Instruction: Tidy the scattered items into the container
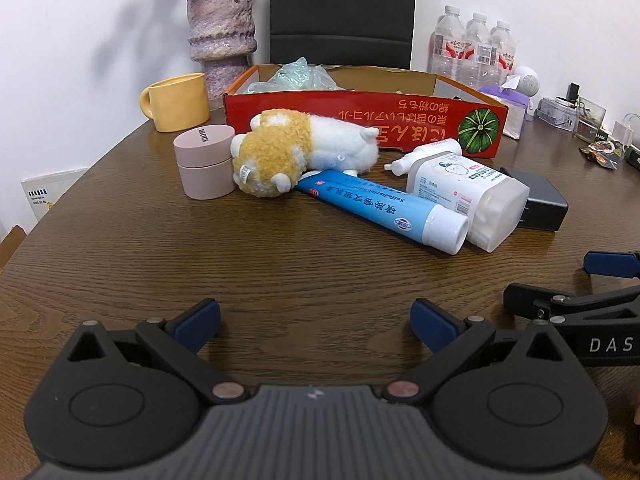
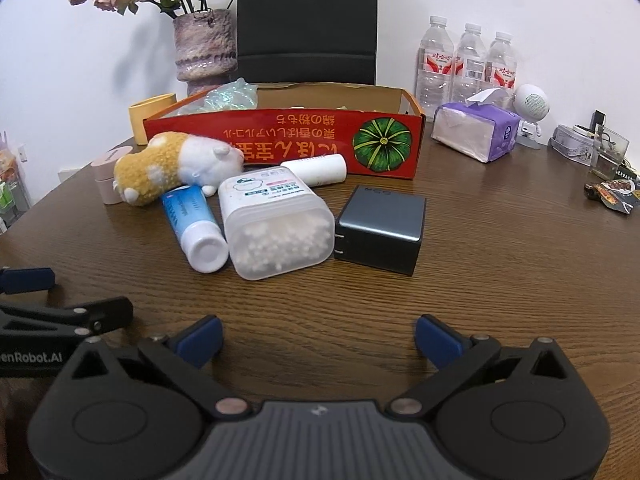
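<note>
A red cardboard box (image 1: 360, 120) (image 2: 280, 136) with a pumpkin picture stands at the table's far side, a clear plastic bag (image 1: 296, 76) inside it. In front lie a yellow-and-white plush toy (image 1: 296, 148) (image 2: 176, 164), a blue tube (image 1: 380, 208) (image 2: 192, 220), a clear cotton-swab box (image 1: 468, 192) (image 2: 272, 224), a small white bottle (image 2: 316, 170), a dark charger (image 2: 380, 228) (image 1: 540, 204) and two stacked pink jars (image 1: 206, 160). My left gripper (image 1: 316, 324) and right gripper (image 2: 318, 340) both stand open over bare table, short of the items, nothing between their fingers.
A yellow mug (image 1: 176, 100) and a purple vase (image 1: 222, 36) stand at the back left. Water bottles (image 2: 464, 64), a tissue pack (image 2: 476, 132), a small white figure (image 2: 530, 108) and snack wrappers (image 2: 612, 192) sit at the right. A black chair (image 2: 308, 20) is behind the table.
</note>
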The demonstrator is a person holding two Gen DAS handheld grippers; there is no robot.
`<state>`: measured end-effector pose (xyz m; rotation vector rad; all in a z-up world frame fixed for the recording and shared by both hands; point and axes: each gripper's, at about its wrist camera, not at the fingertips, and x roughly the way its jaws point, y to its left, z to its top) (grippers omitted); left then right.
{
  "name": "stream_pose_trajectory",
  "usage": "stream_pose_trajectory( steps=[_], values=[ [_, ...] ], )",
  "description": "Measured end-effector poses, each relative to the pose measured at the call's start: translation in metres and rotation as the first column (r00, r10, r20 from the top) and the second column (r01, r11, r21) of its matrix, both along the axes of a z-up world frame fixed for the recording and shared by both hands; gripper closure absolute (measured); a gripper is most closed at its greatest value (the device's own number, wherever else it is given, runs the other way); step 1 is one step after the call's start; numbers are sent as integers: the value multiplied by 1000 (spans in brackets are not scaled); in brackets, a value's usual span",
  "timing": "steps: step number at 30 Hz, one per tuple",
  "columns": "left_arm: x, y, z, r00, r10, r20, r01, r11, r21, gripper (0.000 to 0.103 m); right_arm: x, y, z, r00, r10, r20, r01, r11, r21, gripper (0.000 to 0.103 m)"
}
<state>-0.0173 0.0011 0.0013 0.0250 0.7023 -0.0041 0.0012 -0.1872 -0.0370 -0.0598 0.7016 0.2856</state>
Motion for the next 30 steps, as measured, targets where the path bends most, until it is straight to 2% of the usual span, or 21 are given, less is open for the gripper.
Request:
stream_pose_trajectory(
  steps=[27, 30],
  values=[
    [1, -1, 0, 1000, -6, 4, 6, 1000, -6, 0, 1, -1, 0, 1000, -10, -1, 10, 1000, 2, 0],
    [5, -2, 6, 995, -101, 24, 102, 994, -40, 0, 2, -5, 1, 1000, -21, -3, 21, 1000, 5, 0]
  ],
)
